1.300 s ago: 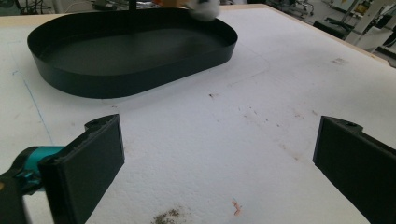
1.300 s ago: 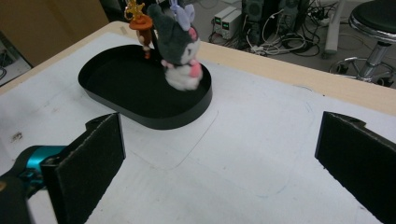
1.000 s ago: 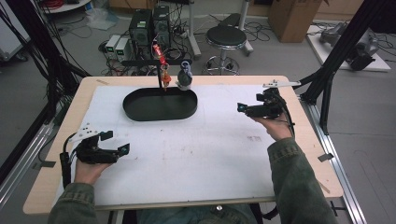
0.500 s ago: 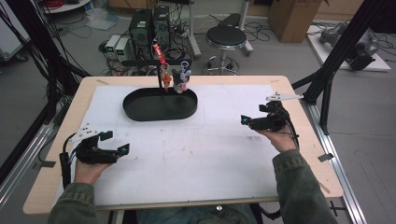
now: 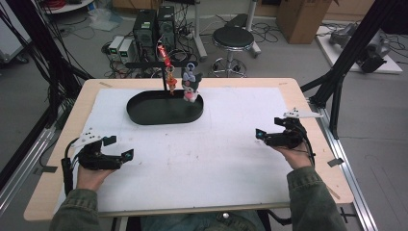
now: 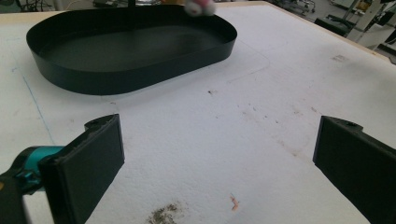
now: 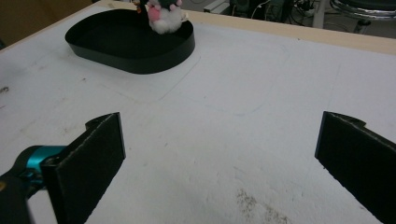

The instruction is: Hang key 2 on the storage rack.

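Plush toy (image 5: 191, 85) and a small red-and-orange charm (image 5: 169, 83) hung from a black stand (image 5: 166, 62) at the far side of the bench (image 5: 298, 84), both dangling over the back rim of a black oval tray (image 5: 144, 113). In the right gripper view the toy (image 7: 163, 16) sat just at the tray's far wall; whether it touched the rim could not be told. The tray itself looked bare inside.

Neither tool was near them. The left hand-held gripper (image 5: 126, 155) lay low on the white sheet (image 5: 216, 159) at the near left, released, its jaws wide apart with nothing between them. The right hand-held gripper (image 5: 261, 135) was held at the right side of the sheet, likewise released and holding nothing, pointing across toward the tray.

Judged from this, the work was at a rest point between grasps: both hands parked well apart from the hanging things. The right tool, nearer and already aimed that way, seemed the likelier one to go for the toy. That move would call for a reach forward and leftward, jaws kept wide until they straddled the soft body, then a gentle close, since a hanging toy would probably swing away if nudged. Lifting it off its hook might need an upward motion before lowering it into the tray.
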`<state>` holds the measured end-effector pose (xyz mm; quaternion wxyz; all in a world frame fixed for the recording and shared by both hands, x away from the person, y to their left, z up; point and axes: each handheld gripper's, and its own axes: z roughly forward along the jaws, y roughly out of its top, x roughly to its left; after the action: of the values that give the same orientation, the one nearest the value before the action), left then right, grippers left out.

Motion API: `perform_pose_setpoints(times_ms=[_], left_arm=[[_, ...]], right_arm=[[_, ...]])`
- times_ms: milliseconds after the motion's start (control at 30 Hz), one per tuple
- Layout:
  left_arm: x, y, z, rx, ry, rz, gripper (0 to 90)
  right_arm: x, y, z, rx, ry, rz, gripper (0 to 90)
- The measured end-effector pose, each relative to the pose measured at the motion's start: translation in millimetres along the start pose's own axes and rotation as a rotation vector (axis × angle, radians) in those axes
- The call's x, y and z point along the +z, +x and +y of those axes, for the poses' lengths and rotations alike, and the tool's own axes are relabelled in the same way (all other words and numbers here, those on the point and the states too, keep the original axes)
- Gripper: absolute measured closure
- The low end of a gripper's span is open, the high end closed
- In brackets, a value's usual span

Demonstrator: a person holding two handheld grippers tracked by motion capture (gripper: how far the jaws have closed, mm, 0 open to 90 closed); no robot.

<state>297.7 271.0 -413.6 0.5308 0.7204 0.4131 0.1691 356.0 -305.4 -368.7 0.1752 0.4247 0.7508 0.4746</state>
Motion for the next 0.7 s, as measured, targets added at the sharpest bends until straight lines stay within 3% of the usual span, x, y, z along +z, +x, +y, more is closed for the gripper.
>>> perform_pose_setpoints(times_ms=[233,567,700], left_arm=[[-0.3,0.2,-0.2,-0.006,0.007,-0.001,2.3],[-0.6,-0.1,-0.4,-0.007,0.009,0.002,2.4],[-1.3,1.4,0.0,-0.004,-0.004,0.016,2.4]], right_arm=[[-5.6,-2.3,-20.7,-0.011,-0.026,-0.004,0.6],[-12.4,-5.0,-51.2,0.018,-0.086,-0.015,0.6],[-14.0,-5.5,-55.2,0.023,-0.100,-0.021,0.6]])
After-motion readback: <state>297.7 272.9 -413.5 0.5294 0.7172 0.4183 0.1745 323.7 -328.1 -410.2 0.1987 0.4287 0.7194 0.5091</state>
